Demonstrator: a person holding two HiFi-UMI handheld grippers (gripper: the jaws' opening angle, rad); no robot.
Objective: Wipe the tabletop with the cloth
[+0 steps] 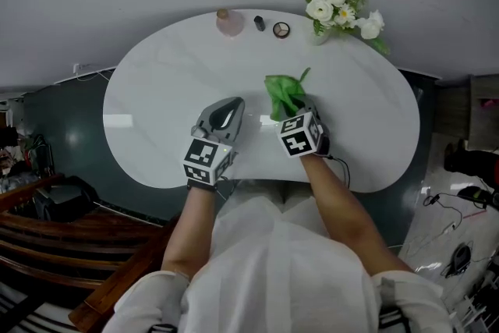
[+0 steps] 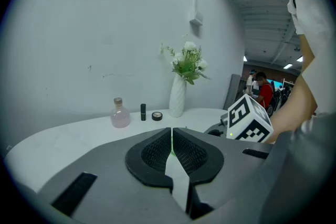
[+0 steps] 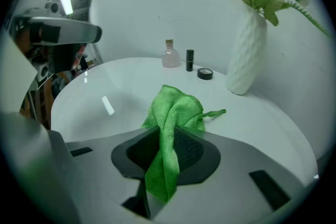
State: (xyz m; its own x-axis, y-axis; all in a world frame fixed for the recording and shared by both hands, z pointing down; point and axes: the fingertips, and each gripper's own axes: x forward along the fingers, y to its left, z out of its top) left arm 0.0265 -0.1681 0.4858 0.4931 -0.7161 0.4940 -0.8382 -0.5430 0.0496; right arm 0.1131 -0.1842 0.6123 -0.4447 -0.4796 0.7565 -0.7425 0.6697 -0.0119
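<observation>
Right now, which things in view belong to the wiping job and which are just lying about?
Job: green cloth, clamped in the right claw; white tabletop; left claw, shut and empty.
Lying about: pink bottle, dark tube, round compact, vase of flowers, all along the far edge.

White, glossy, rounded table [image 1: 156, 90]. Along far edge, left to right: pink bottle [image 1: 229, 23], dark lipstick tube [image 1: 260, 23], round compact [image 1: 281, 30], white ribbed vase [image 3: 247, 52] of white flowers [image 1: 335, 0]. Near middle: bunched green cloth [image 1: 284, 93], resting on surface.
</observation>
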